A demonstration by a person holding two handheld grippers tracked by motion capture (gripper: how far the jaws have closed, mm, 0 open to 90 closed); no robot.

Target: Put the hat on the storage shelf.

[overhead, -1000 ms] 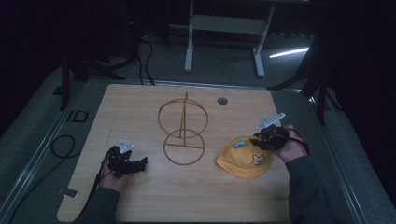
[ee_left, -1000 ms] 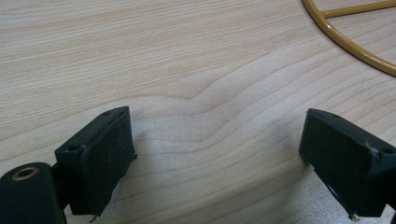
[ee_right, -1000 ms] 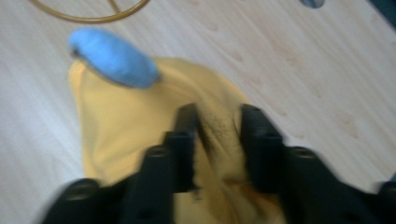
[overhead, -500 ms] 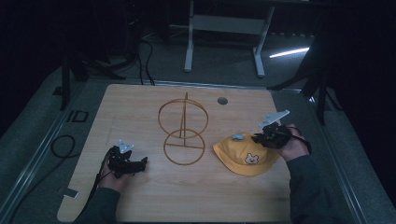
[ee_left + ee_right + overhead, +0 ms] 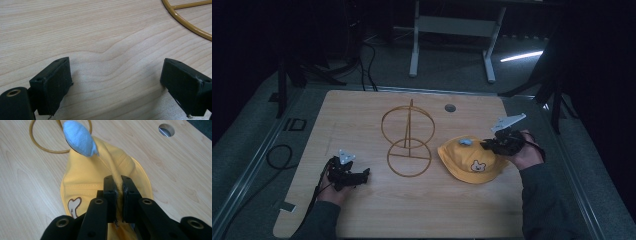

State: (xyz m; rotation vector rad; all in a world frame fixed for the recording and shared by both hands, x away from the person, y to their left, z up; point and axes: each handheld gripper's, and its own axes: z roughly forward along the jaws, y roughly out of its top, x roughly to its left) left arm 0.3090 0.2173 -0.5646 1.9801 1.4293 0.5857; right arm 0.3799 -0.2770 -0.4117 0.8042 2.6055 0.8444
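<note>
Lying on the worktop (image 5: pixel 362 115) right of the gold wire stand (image 5: pixel 408 137), yellow hat (image 5: pixel 467 160) with a blue ear (image 5: pixel 79 138). Pinched by a fold of its fabric between the right gripper (image 5: pixel 119 187) fingers, just closed. Left gripper (image 5: pixel 115 82) fingers wide, resting on bare wood near the stand's ring.

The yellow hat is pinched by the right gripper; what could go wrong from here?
1. The right gripper pinches just a thin fold of the hat, so the cloth may slip out when lifted.
2. The wire stand is close beside the hat; a swing could knock it over.
</note>
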